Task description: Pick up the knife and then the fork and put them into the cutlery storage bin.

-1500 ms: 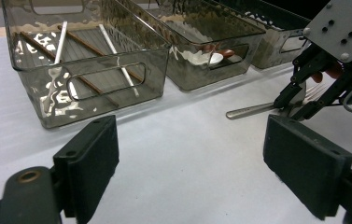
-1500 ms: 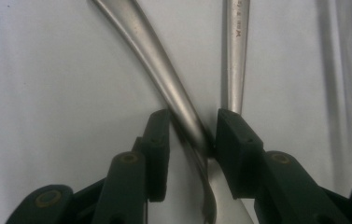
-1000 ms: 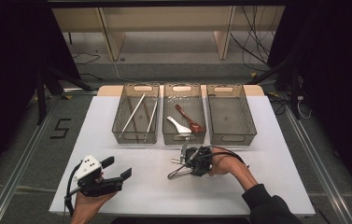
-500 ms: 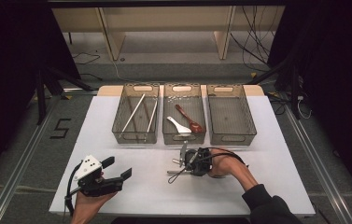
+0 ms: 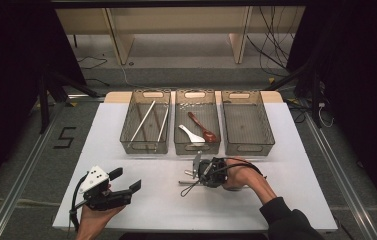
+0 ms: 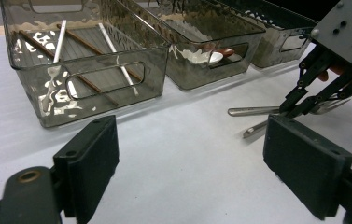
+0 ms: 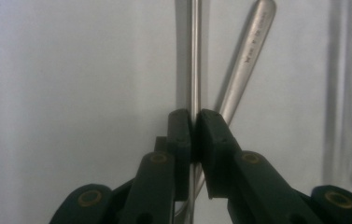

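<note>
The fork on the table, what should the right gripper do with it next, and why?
Probably lift it slowly. The right gripper, jaws just closed, is shut on one thin metal handle, likely a fork's, that still lies on the table. A second handle crosses beside it, and the right bin looks empty.

Your three bins (image 5: 196, 145) sit in a row behind; two utensils (image 6: 257, 119) lie crossed before the middle one.

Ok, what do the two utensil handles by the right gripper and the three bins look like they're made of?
Utensil handles: apparently brushed steel, silver-grey with a soft sheen and stamped lettering on one. The right gripper is shut on the thinner one. Bins: likely smoke-tinted clear plastic, since the contents show through the glossy walls.
</note>
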A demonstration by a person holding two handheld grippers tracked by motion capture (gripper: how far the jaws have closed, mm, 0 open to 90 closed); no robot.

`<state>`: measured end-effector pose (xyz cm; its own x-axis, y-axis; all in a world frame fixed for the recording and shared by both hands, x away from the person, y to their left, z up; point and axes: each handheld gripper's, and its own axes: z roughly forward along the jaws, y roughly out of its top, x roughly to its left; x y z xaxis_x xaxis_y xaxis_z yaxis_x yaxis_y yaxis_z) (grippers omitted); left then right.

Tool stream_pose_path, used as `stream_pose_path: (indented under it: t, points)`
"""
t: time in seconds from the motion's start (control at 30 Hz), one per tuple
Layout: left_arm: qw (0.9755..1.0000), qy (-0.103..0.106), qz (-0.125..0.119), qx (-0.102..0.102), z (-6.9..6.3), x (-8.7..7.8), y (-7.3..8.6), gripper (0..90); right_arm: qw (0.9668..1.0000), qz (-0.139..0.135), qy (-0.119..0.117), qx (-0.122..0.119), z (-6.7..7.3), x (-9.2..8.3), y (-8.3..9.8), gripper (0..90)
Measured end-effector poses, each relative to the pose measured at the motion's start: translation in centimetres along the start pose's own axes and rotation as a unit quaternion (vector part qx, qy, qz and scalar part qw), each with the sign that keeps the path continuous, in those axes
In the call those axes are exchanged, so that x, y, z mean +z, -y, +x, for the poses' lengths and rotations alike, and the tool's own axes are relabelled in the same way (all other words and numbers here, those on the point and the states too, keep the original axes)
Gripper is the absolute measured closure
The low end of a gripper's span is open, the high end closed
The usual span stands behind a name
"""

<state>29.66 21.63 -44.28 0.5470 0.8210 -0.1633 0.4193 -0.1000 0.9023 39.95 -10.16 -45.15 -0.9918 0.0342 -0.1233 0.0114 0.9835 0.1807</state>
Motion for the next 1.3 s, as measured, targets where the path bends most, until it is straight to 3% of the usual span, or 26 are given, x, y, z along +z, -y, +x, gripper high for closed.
stream_pose_path:
  t: [0.2, 0.37, 0.5, 0.8, 0.83, 1.07, 1.2, 1.3]
  points:
    - [1.0, 0.0, 0.0, 0.0, 0.0, 0.0, 0.0, 18.0, 0.9997, -0.019, 0.011, 0.004, -0.4, -0.5, 0.0, 83.6]
    - [1.0, 0.0, 0.0, 0.0, 0.0, 0.0, 0.0, 18.0, 0.9996, -0.019, 0.018, 0.012, -0.6, -0.8, -0.1, 83.7]
    - [1.0, 0.0, 0.0, 0.0, 0.0, 0.0, 0.0, 18.0, 0.9994, -0.026, 0.017, 0.013, -1.0, -0.8, 0.0, 83.7]
    - [1.0, 0.0, 0.0, 0.0, 0.0, 0.0, 0.0, 18.0, 0.9989, -0.023, 0.012, 0.039, -1.1, -1.3, 0.2, 83.8]
    - [1.0, 0.0, 0.0, 0.0, 0.0, 0.0, 0.0, 18.0, 0.999, -0.028, 0.013, 0.033, -1.2, -1.1, 0.3, 83.8]
    - [1.0, 0.0, 0.0, 0.0, 0.0, 0.0, 0.0, 18.0, 0.999, -0.003, -0.001, 0.045, -1.2, -0.6, 0.1, 83.8]
    - [1.0, -0.001, 0.0, 0.0, 0.0, 0.0, 0.0, 18.0, 0.9993, 0.004, 0.0, 0.037, -1.3, -0.1, 0.0, 83.7]
    - [1.0, 0.0, 0.0, 0.0, 0.0, -0.1, 0.0, 18.0, 0.9988, 0.009, -0.003, 0.047, -1.1, -0.1, -0.1, 83.7]
